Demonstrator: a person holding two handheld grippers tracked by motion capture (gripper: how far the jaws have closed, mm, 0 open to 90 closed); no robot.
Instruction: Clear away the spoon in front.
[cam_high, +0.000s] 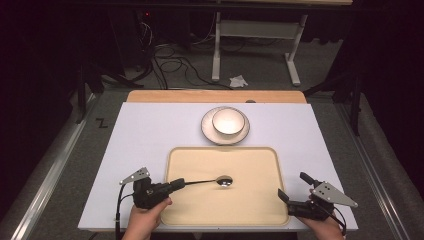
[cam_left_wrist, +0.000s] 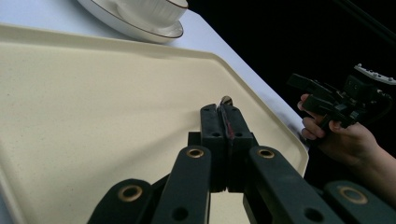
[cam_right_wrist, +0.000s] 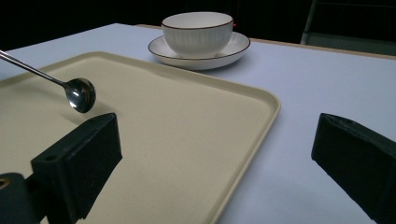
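A: Where's the spoon?

B: The shiny metal spoon with a round bowl (cam_high: 224, 181) hangs over the cream-coloured rectangular plastic tray (cam_high: 250, 210), roughly at the tray's middle. The right gripper view has its bowl (cam_right_wrist: 81, 94) just above the tray floor, with a shadow beneath it; whether it touches I cannot tell.

A: What holds it?

B: The left gripper (cam_high: 176, 184). Its black jaws are pressed together on the end of the spoon's handle, and the handle runs out level toward the tray's centre. In the left gripper view the two jaws stand tight against each other, with the spoon's tip (cam_left_wrist: 226, 100) peeking above them.

A: And the other one?

B: The right gripper (cam_high: 292, 186) sits at the tray's right near corner, held by the person's right hand (cam_high: 327, 227). Its jaws stand wide apart with nothing between them; in its own view one jaw lies over the tray, the other over the pale lilac table top (cam_high: 150, 130).

A: Anything beyond the tray?

B: A white ribbed ceramic bowl with a dark rim (cam_high: 228, 121) stands on a white saucer-like plate with a dark edge (cam_high: 207, 130), just past the tray's far side, near the middle of the table.
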